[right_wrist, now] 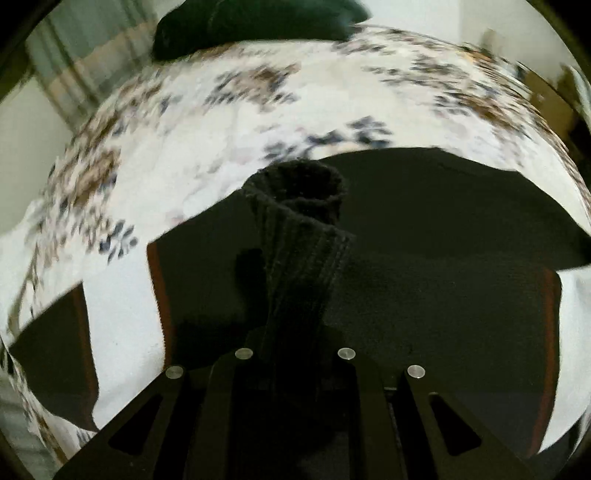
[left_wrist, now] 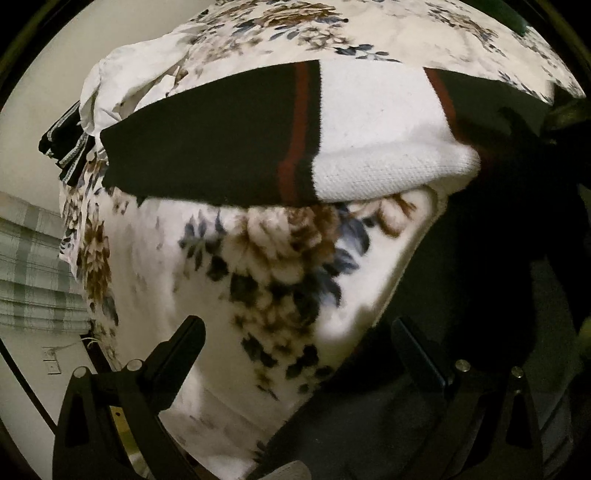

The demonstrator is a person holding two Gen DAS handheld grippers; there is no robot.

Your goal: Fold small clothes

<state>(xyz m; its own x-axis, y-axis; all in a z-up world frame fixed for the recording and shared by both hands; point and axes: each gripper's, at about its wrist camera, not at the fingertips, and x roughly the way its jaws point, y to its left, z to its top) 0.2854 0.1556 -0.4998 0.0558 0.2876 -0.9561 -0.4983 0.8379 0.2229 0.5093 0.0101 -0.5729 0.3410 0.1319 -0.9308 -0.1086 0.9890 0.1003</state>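
Observation:
A knit sweater with black, white and dark red bands (left_wrist: pixel 332 147) lies across a floral bedspread (left_wrist: pixel 266 266). In the left wrist view my left gripper (left_wrist: pixel 299 343) is open and empty, below the sweater's lower edge and apart from it. In the right wrist view my right gripper (right_wrist: pixel 295 343) is shut on the sweater's black ribbed cuff (right_wrist: pixel 306 236), which stands up from between the fingers above the black body (right_wrist: pixel 443 229). A white band (right_wrist: pixel 122 325) of the sweater shows at the left.
A white cloth (left_wrist: pixel 122 88) and a dark striped garment (left_wrist: pixel 62 144) lie at the bed's left edge. A dark green pillow (right_wrist: pixel 255 26) sits at the far side of the bed. A checked curtain (left_wrist: pixel 29 266) hangs at the left.

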